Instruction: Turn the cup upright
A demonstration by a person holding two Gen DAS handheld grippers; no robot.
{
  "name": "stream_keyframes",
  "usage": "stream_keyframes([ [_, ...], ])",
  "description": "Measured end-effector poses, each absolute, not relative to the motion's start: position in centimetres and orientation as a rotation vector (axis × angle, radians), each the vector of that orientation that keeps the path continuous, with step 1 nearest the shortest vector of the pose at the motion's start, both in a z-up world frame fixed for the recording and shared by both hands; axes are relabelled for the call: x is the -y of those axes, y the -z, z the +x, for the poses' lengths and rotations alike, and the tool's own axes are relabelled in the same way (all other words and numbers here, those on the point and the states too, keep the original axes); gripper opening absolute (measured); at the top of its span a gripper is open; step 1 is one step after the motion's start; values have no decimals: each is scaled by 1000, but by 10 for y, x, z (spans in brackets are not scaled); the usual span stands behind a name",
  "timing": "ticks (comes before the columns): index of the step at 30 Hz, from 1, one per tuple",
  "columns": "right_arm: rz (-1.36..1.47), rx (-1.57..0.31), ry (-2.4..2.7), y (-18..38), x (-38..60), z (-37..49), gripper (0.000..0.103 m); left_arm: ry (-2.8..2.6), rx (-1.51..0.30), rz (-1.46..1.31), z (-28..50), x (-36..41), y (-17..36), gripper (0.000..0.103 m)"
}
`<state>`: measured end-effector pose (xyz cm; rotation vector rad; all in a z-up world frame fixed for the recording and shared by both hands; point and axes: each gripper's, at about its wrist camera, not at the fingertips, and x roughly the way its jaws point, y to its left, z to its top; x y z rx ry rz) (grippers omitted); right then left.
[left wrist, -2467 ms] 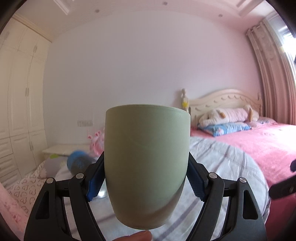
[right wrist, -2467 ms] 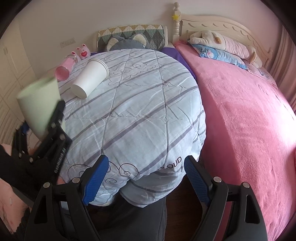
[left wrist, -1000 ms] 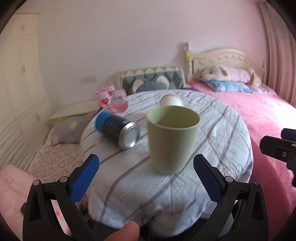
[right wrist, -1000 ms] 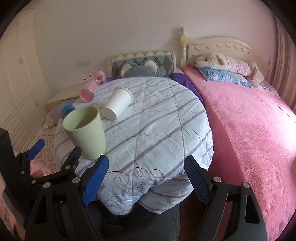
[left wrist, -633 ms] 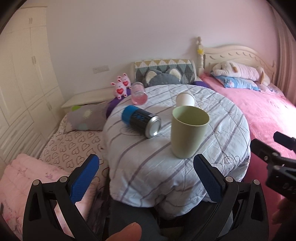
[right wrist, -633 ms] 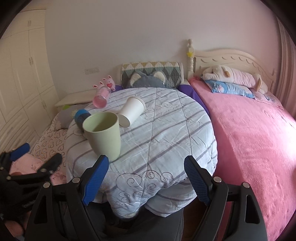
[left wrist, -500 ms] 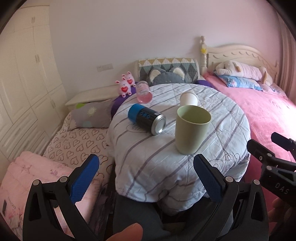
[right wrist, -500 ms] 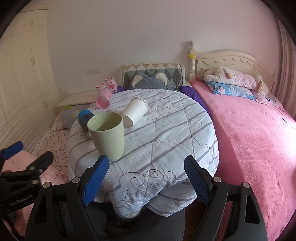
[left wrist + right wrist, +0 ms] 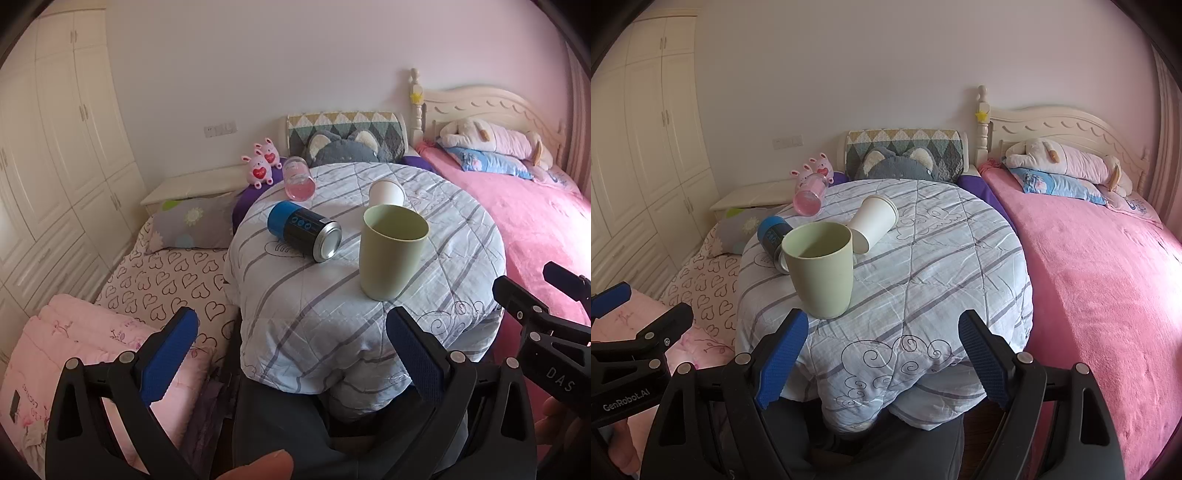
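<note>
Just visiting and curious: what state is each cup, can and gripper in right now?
Green plastic cup: upright, mouth up.
White paper cup: lying on its side.
Blue-and-black metal can: on its side.
Pink clear tumbler: on its side.
Left gripper: open, empty.
Right gripper: open, empty.

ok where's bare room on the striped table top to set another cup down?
The right half of the striped tabletop, from the green cup and white paper cup to the edge by the pink bed, is bare. The near rim is bare too. The back left is crowded: blue can, pink jar.
</note>
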<state>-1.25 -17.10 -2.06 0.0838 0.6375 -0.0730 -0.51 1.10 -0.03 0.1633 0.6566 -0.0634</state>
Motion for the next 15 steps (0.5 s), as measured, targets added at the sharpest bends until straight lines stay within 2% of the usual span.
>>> stream_keyframes([
  [15,85,-643,67,21,169,-12,85,66,-647,149,-7,-11,0,103],
])
